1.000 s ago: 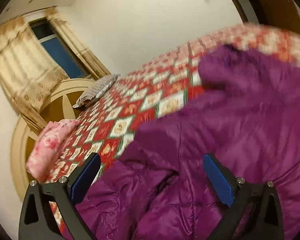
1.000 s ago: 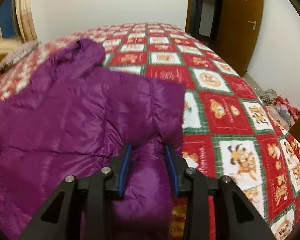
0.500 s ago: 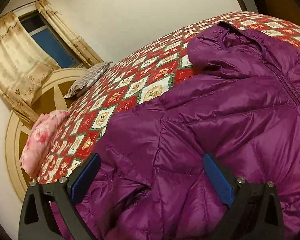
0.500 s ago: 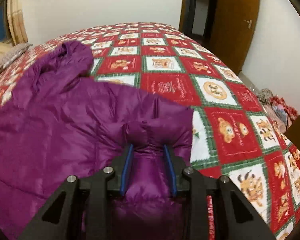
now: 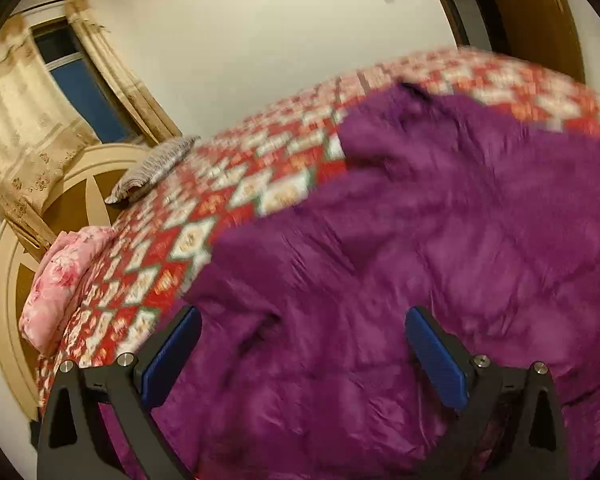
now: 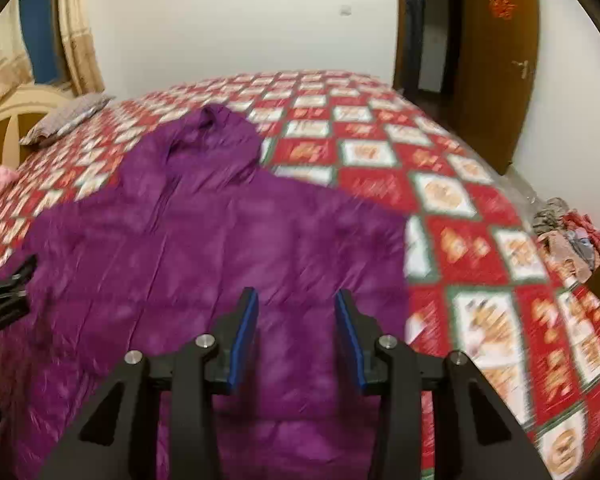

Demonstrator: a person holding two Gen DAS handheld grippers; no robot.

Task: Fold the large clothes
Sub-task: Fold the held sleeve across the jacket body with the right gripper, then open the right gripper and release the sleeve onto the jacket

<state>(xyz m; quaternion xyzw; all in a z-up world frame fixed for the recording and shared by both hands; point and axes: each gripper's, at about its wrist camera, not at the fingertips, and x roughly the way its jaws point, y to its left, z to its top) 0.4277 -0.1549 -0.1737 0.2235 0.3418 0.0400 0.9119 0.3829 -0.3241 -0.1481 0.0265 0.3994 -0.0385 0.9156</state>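
Note:
A purple hooded down jacket (image 6: 204,248) lies spread on the red patchwork bed cover (image 6: 440,184), hood toward the far side. It also fills the left wrist view (image 5: 420,240). My right gripper (image 6: 296,336) is open and empty above the jacket's near hem. My left gripper (image 5: 300,352) is wide open and empty above the jacket's left side; its black frame shows at the left edge of the right wrist view (image 6: 4,296). Both views are motion-blurred.
A grey striped pillow (image 5: 152,168) and a pink floral quilt (image 5: 60,280) lie by the round headboard (image 5: 8,280). A wooden door (image 6: 496,68) stands at the right. A heap of clothes (image 6: 568,240) lies on the floor beside the bed.
My right gripper let go of the jacket's fold, opened and pulled back and up. The jacket now lies flat and spread. My left gripper stayed open and shifted over the jacket.

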